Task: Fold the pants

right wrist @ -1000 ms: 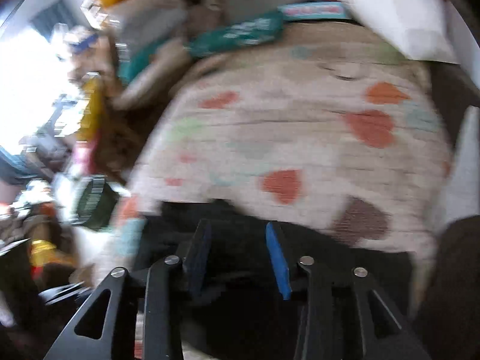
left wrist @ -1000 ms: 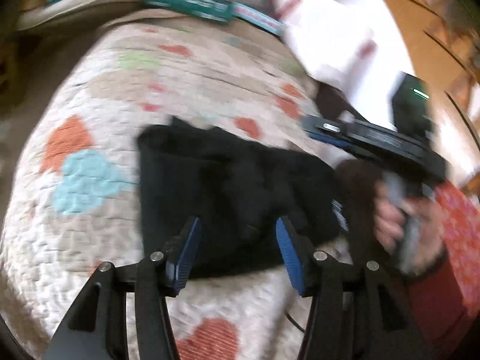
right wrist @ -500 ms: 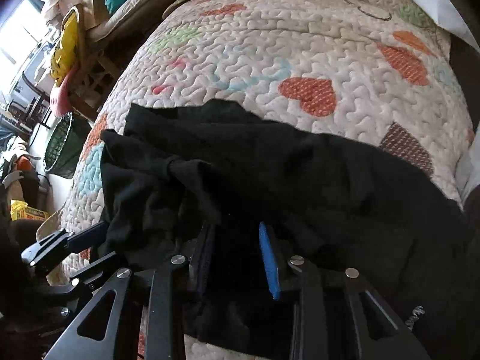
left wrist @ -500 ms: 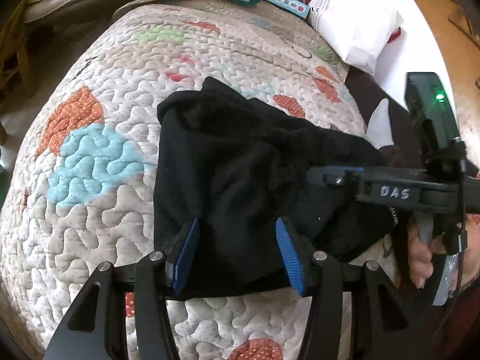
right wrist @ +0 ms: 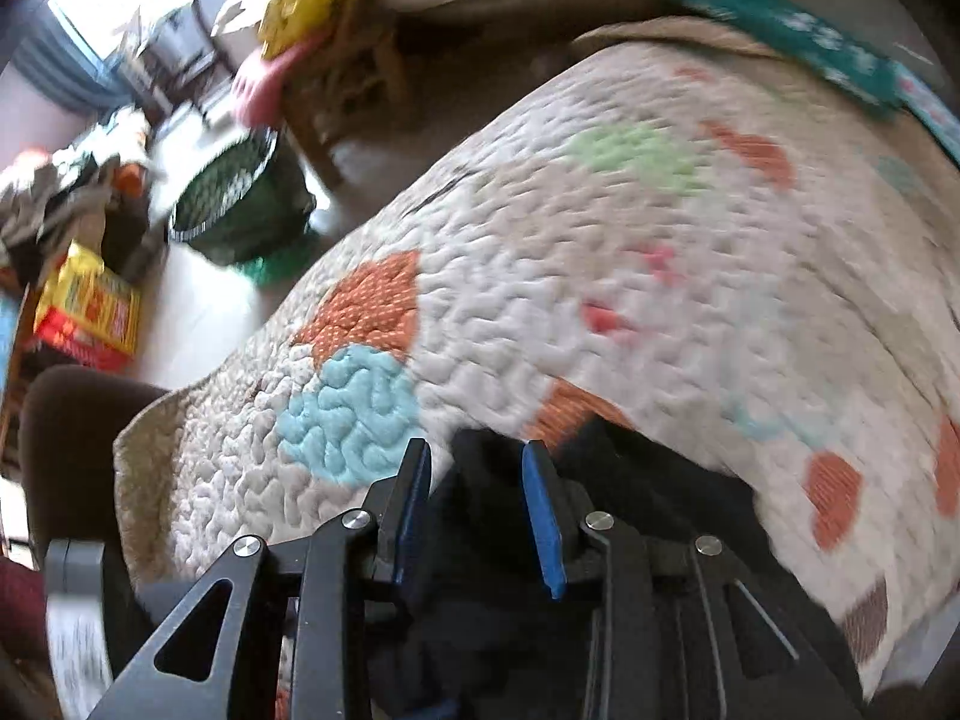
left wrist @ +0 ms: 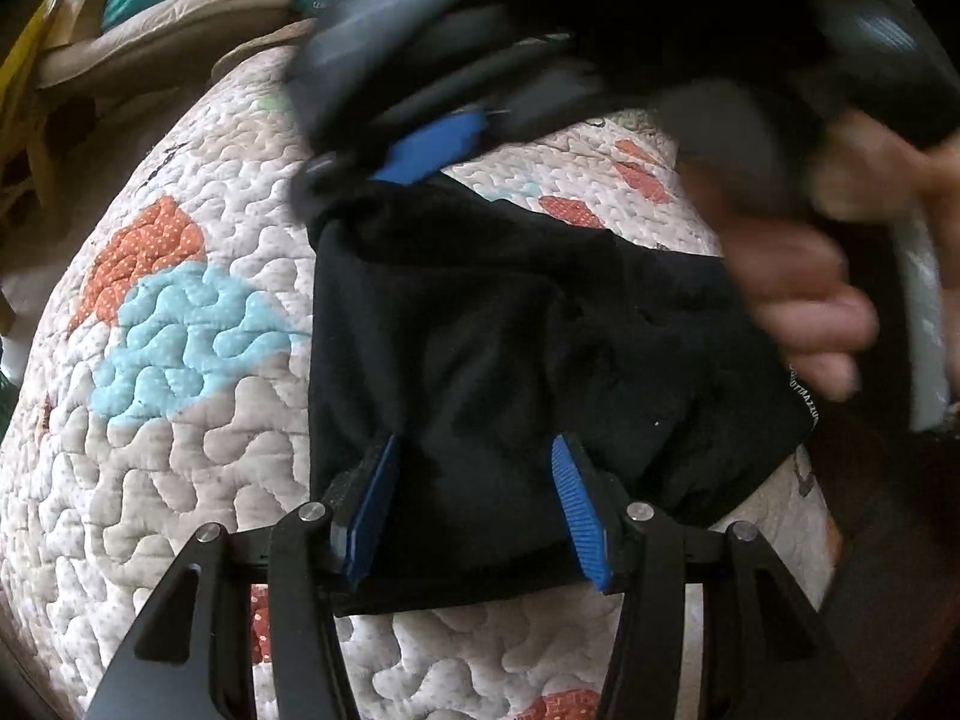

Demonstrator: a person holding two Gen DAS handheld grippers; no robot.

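Note:
The black pants (left wrist: 528, 348) lie folded into a compact bundle on the quilted bedspread (left wrist: 192, 450). My left gripper (left wrist: 474, 474) is open, its blue pads either side of the bundle's near edge. In the left wrist view my right gripper (left wrist: 420, 150), blurred, crosses above the pants at their far left corner. In the right wrist view the right gripper (right wrist: 474, 480) is open over the edge of the pants (right wrist: 648, 480), with black cloth beneath and between its fingers.
The bedspread (right wrist: 600, 276) has heart patches and drops off at the left. A green basket (right wrist: 234, 204), boxes and clutter stand on the floor beyond. Cushions (left wrist: 180, 24) lie at the head of the bed. A hand (left wrist: 804, 300) holds the right gripper.
My right gripper has swung from the right side of the pants across to their far left corner. The left gripper has stayed at the near edge.

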